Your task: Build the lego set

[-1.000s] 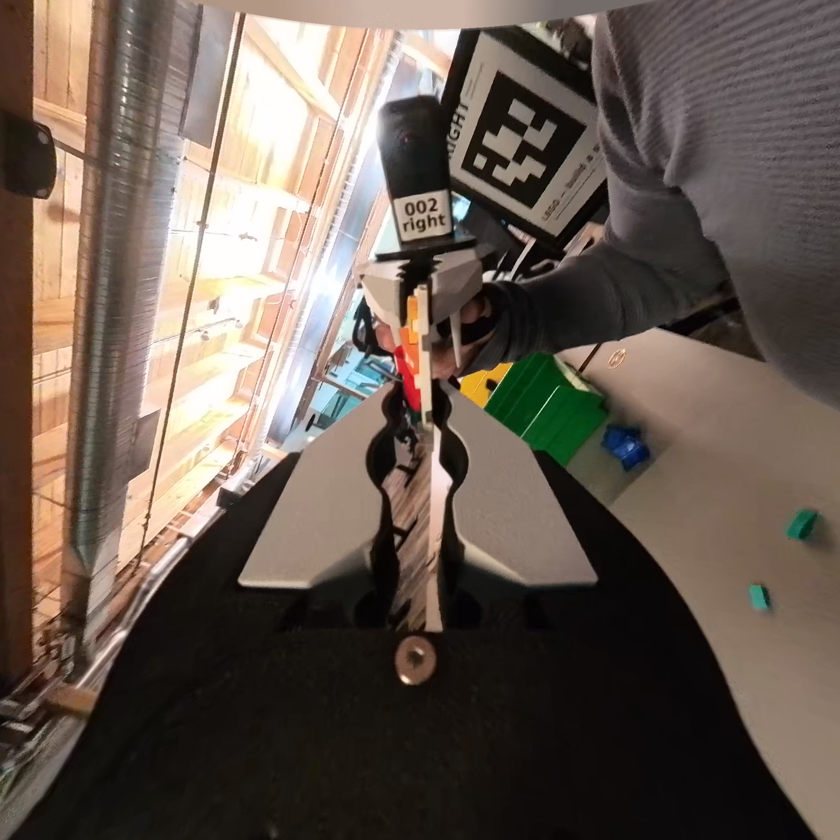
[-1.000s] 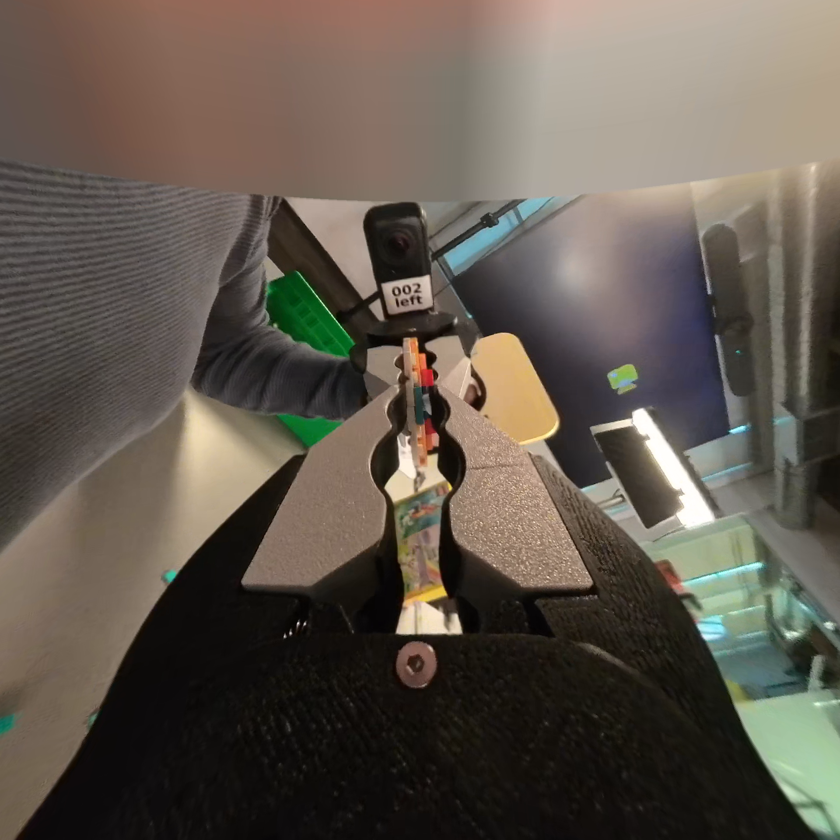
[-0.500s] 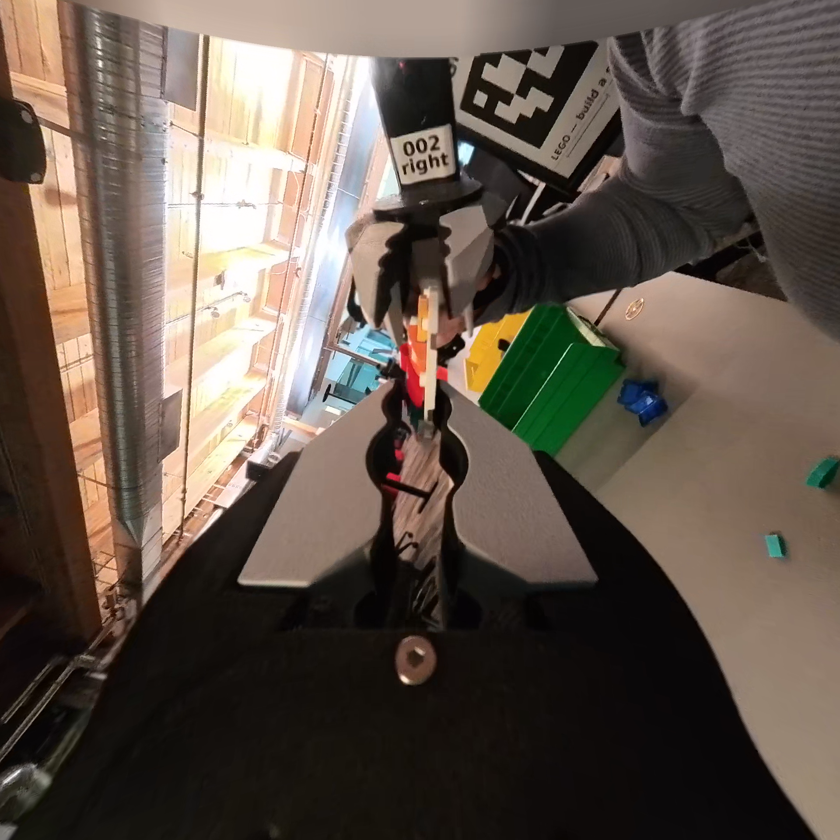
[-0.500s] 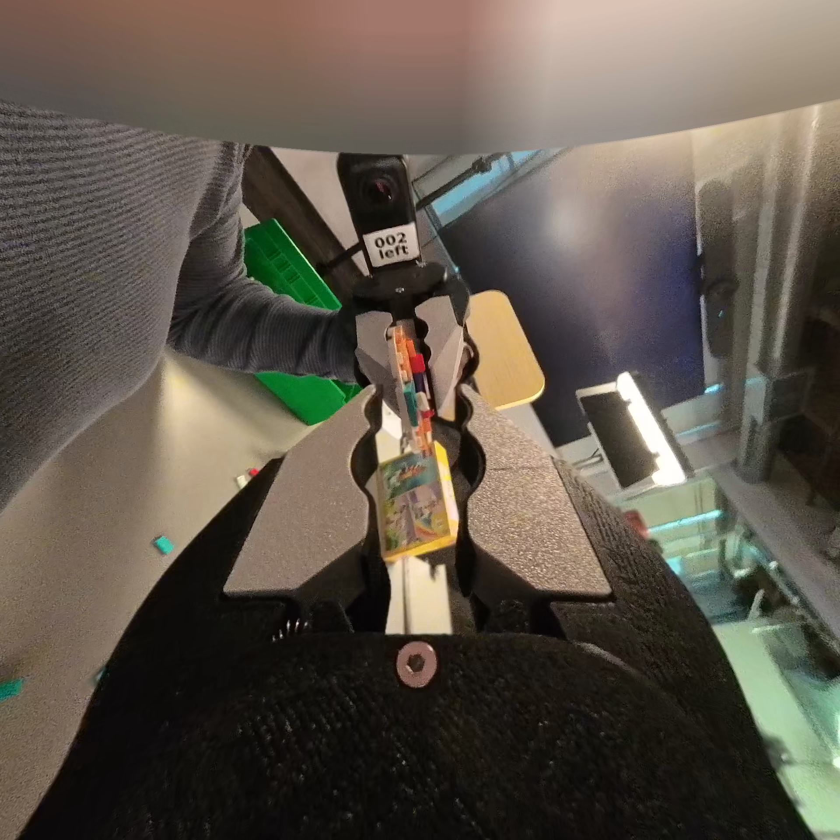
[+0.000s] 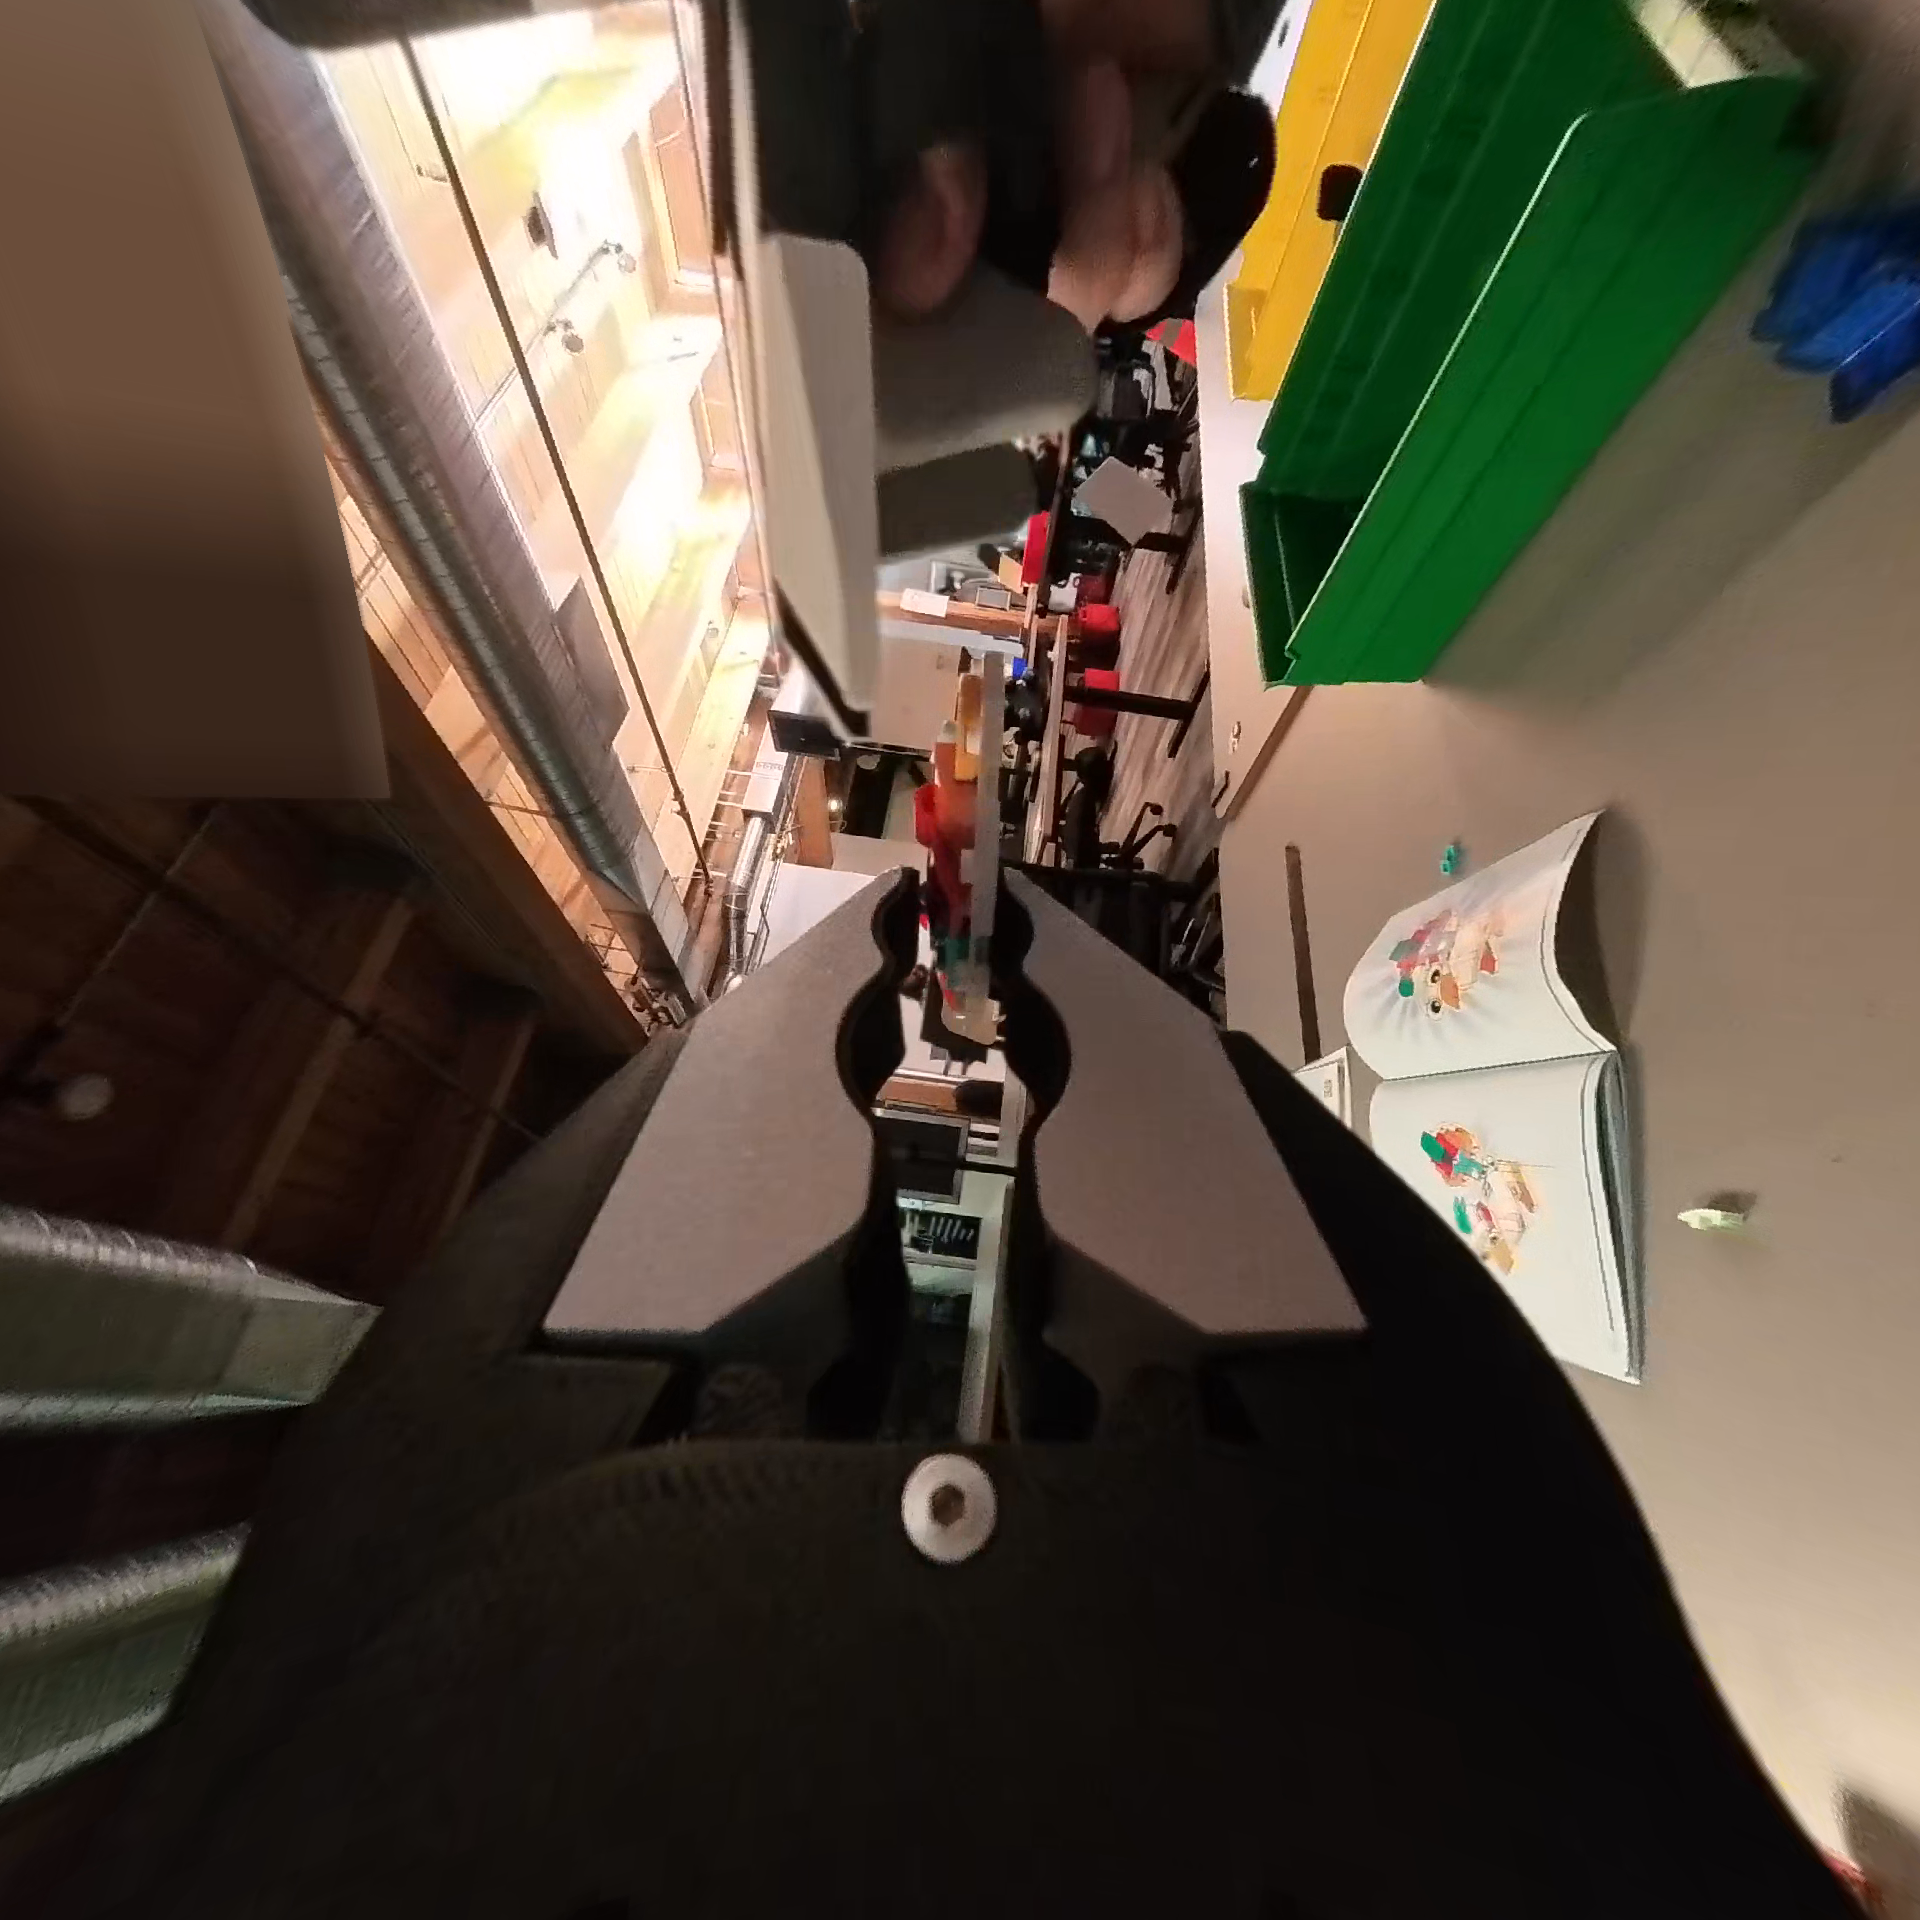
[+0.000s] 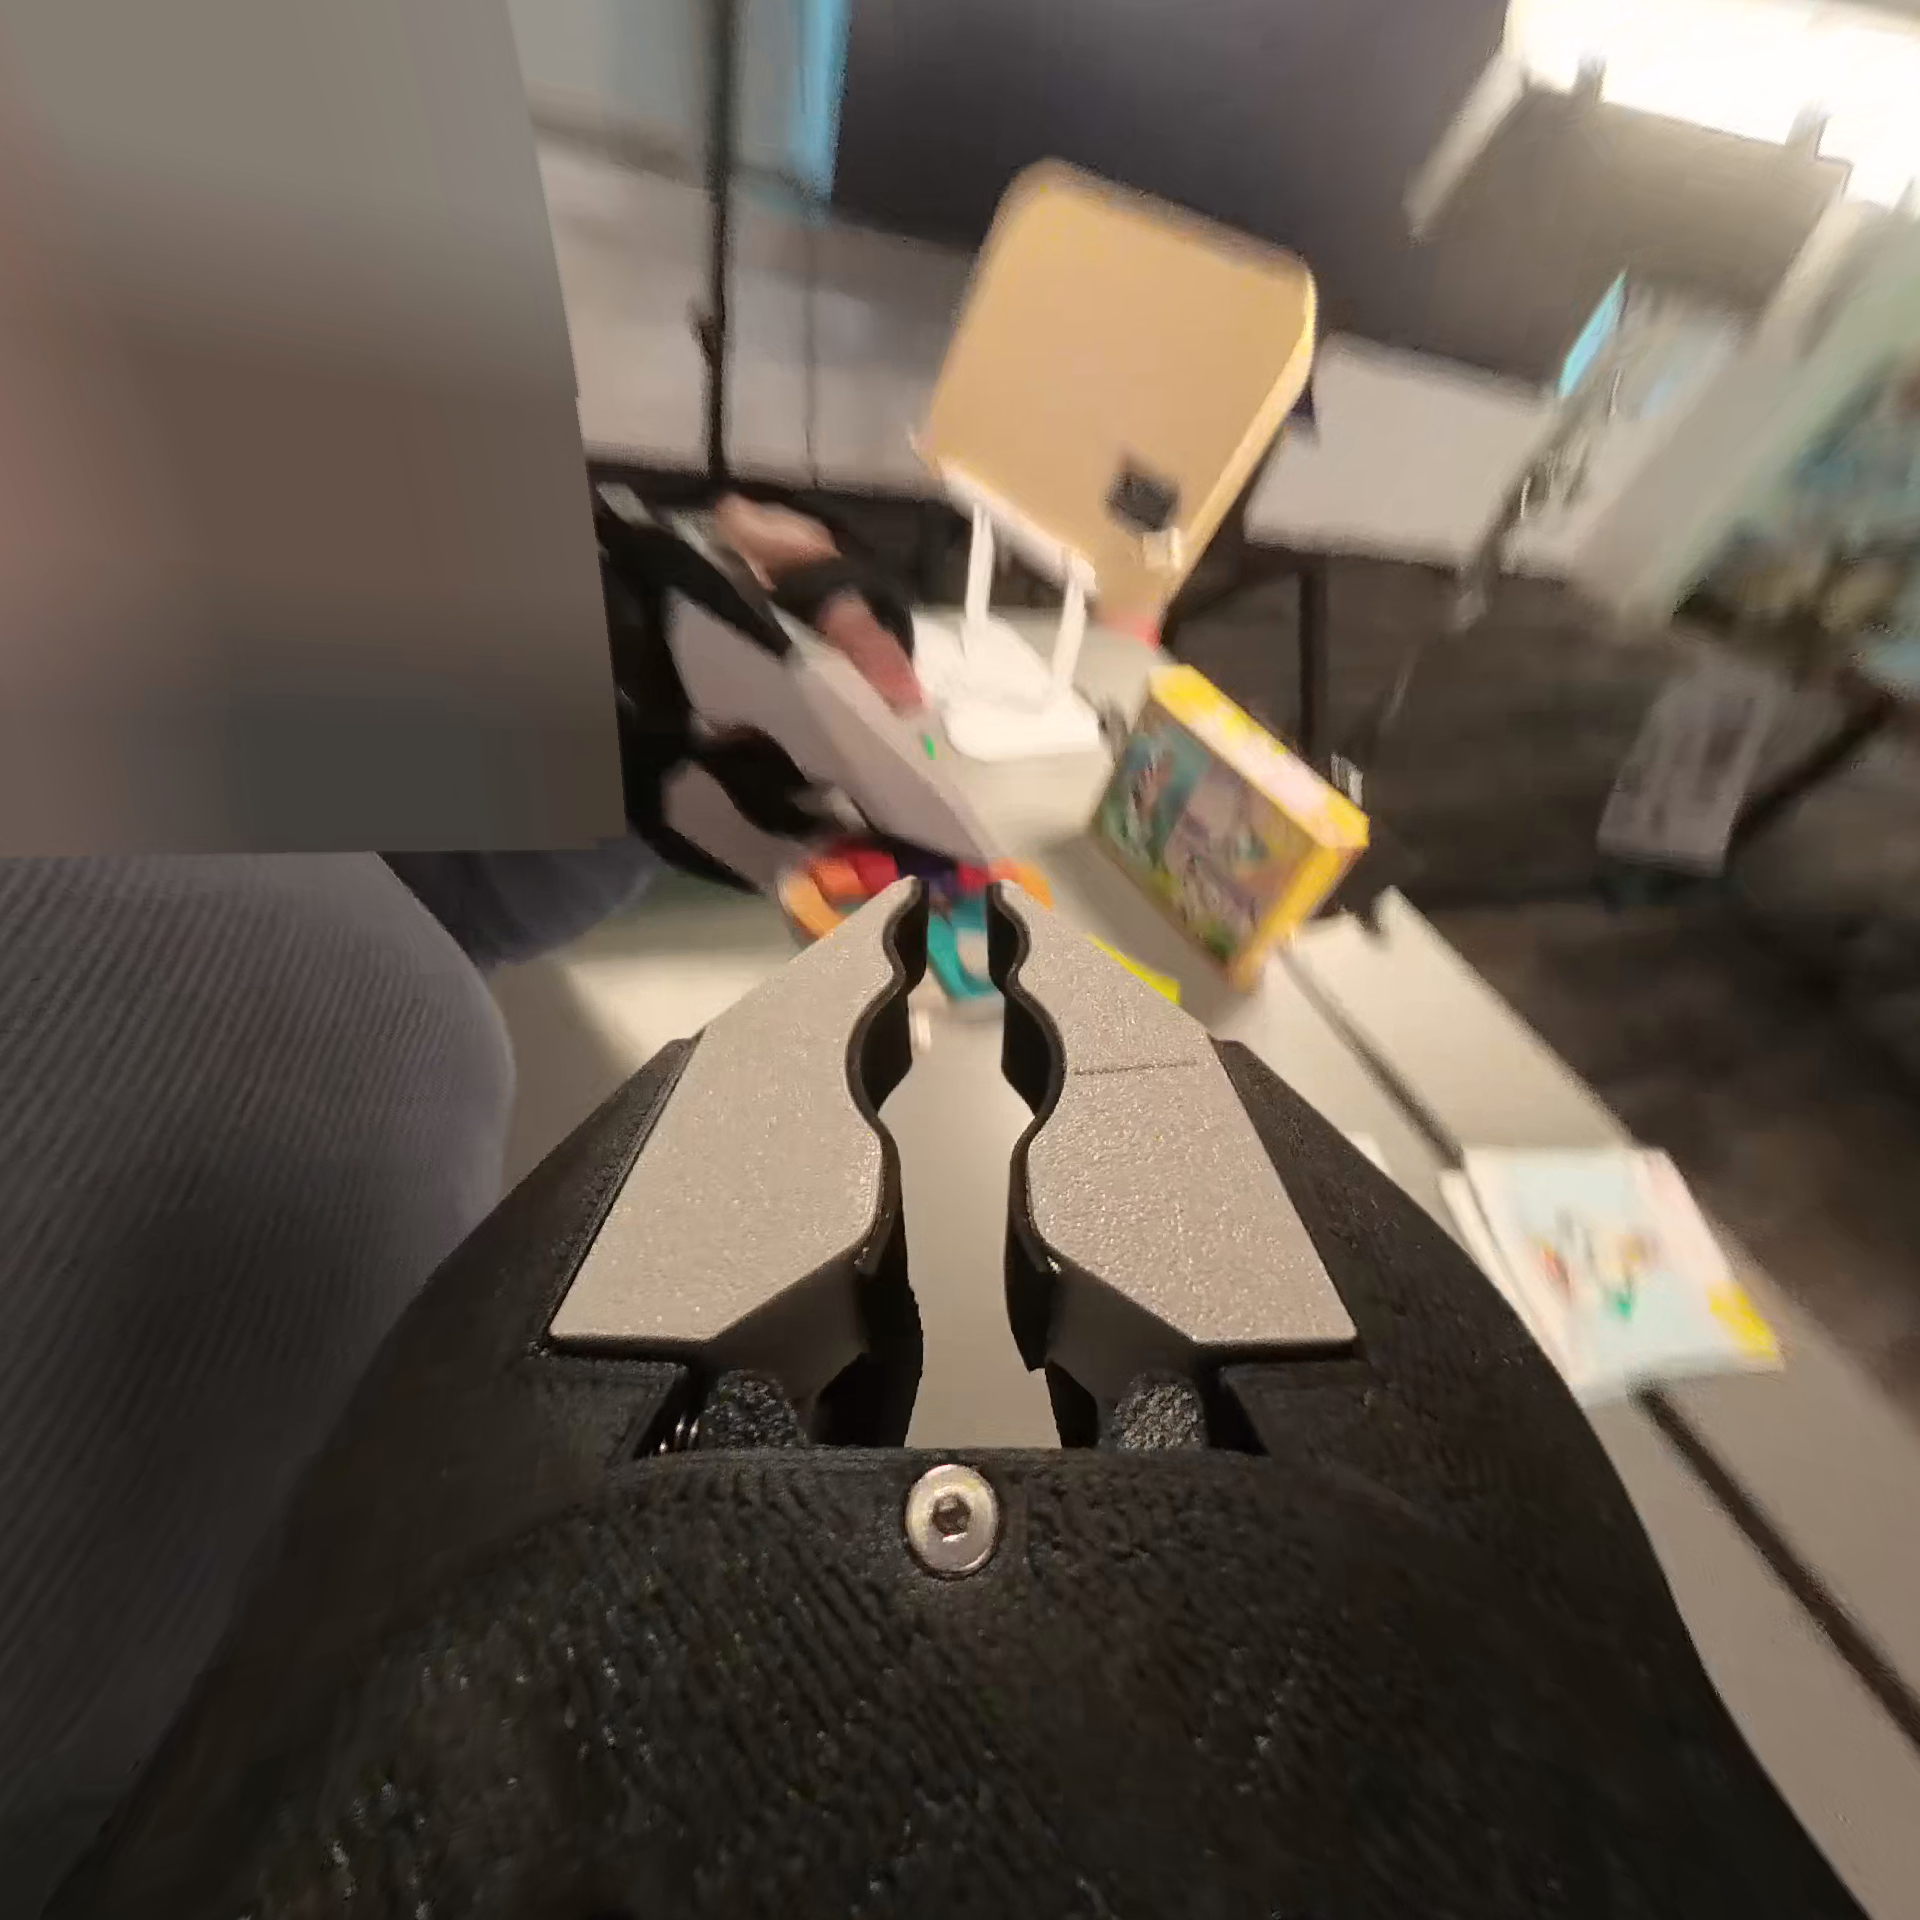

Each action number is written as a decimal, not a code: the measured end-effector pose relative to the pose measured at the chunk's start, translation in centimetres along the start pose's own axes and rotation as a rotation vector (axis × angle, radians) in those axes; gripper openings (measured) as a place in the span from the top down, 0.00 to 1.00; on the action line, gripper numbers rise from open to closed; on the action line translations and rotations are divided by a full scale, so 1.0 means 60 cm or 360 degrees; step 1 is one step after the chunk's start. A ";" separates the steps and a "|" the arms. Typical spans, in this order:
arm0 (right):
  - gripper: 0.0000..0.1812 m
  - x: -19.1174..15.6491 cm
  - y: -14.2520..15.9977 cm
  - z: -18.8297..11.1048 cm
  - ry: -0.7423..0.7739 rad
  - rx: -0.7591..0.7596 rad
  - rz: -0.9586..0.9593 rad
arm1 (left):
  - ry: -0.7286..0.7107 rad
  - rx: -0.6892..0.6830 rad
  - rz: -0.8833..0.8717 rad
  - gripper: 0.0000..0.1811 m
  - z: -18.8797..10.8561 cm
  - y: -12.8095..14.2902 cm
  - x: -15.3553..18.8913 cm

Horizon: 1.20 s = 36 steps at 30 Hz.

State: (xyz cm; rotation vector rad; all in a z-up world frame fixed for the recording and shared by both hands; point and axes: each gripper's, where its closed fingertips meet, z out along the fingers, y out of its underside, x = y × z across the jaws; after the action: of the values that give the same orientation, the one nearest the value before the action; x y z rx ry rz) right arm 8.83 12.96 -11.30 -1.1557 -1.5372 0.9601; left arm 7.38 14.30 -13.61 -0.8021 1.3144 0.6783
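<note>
One gripper alone now carries the part-built lego model (image 5: 961, 821), a thin grey plate seen edge-on with red, orange and teal bricks stacked on one face. The left gripper (image 5: 961, 894) is clamped on its lower end and holds it up in the air, off the pale table (image 5: 1714, 935). A second ago both grippers pinched this model from opposite ends. Since then the right gripper (image 6: 956, 904) has let go and swung away: its jaws stand slightly parted with nothing between them. In its own heavily blurred view the model (image 6: 852, 878) lies just beyond its tips.

I judge that a press-together step is finished and the right gripper is freed to fetch the next brick. The views have also turned toward the table, bringing the open white instruction booklet (image 5: 1496, 1091) into sight. Farther along the table stand a green plastic bin (image 5: 1507, 364) and some loose blue bricks (image 5: 1849, 301). The yellow cardboard set box (image 6: 1226, 821) stands behind the model.
</note>
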 end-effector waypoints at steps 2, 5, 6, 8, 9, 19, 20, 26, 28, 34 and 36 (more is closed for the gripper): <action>0.95 0.002 0.015 0.003 -0.0012 -0.0070 0.0041 | -0.0004 -0.0007 -0.0005 0.94 -0.001 0.001 0.000; 0.95 0.002 0.022 0.003 -0.0039 -0.0090 0.0103 | -0.0009 0.0002 0.0002 0.94 -0.002 -0.001 0.001; 0.96 0.004 0.025 0.003 -0.0036 -0.0099 0.0111 | -0.0011 0.0005 0.0005 0.94 -0.002 -0.002 0.001; 0.97 0.005 0.026 0.004 -0.0040 -0.0105 0.0123 | -0.0015 0.0010 0.0003 0.94 -0.003 -0.002 0.000; 0.97 0.004 0.027 0.005 -0.0047 -0.0107 0.0126 | -0.0016 0.0014 0.0003 0.94 -0.003 -0.002 0.000; 0.97 -0.013 0.024 -0.001 -0.0168 -0.0139 -0.0051 | 0.0004 0.0129 -0.0027 0.94 -0.007 -0.012 0.002; 0.96 -0.017 0.021 -0.001 -0.0189 -0.0136 -0.0060 | 0.0002 0.0144 -0.0031 0.94 -0.009 -0.014 0.001; 0.84 -0.026 0.005 -0.008 -0.0224 -0.0075 -0.0158 | 0.0000 0.0200 -0.0075 0.94 -0.014 -0.019 -0.006; 0.71 -0.034 -0.008 -0.019 -0.0249 0.0015 -0.0346 | 0.0012 0.0216 -0.0100 0.94 -0.015 -0.018 -0.007; 0.72 -0.041 -0.002 -0.017 0.0064 -0.0048 -0.1350 | 0.0050 0.0363 -0.0226 0.94 -0.027 -0.036 -0.018; 0.77 -0.044 -0.005 -0.013 0.0146 -0.0063 -0.1516 | 0.0059 0.0385 -0.0230 0.94 -0.030 -0.041 -0.020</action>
State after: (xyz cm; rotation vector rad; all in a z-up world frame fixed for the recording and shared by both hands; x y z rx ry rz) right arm 9.76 10.38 -11.40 -0.3626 -1.7496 0.2246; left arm 8.20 11.45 -12.27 -0.7070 1.3284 0.3825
